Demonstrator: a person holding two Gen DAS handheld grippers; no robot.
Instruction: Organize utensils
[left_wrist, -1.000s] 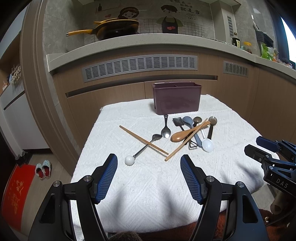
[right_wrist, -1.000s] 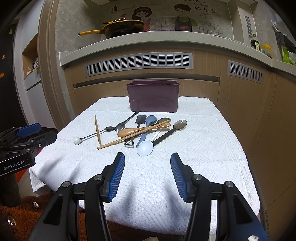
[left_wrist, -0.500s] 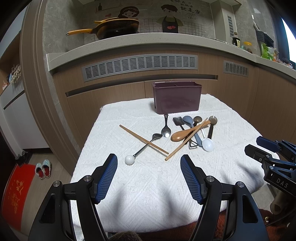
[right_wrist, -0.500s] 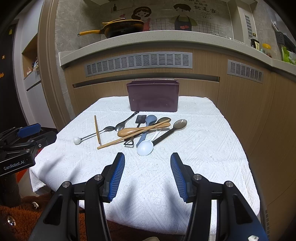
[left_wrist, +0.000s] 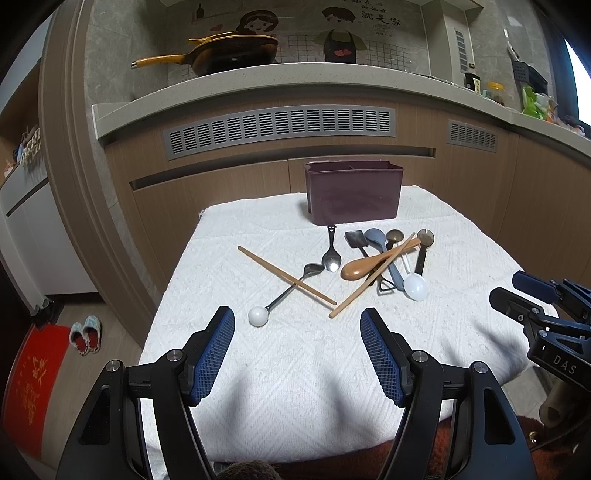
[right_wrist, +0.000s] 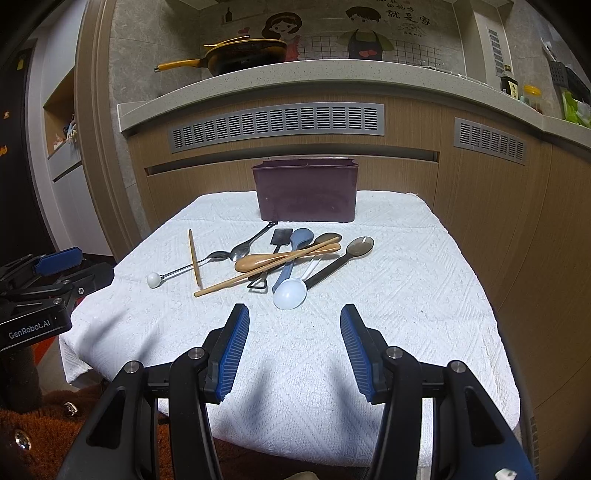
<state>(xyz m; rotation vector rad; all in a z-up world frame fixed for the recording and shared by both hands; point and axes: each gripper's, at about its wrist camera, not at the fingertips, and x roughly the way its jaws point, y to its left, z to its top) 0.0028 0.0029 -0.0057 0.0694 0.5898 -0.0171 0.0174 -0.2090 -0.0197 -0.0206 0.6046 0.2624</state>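
White-clothed table (left_wrist: 295, 369) bearing scattered utensils (left_wrist: 369, 264) near its centre, just before the maroon holder (left_wrist: 354, 192) at the far edge; left gripper (left_wrist: 297, 354) and right gripper (right_wrist: 294, 350) hover nearside, jaws spread, empty.

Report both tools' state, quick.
Left tool: open, holding nothing.
Right tool: open, holding nothing.

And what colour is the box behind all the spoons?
The box is a dark purplish-brown, almost maroon. It shows best in the right wrist view.
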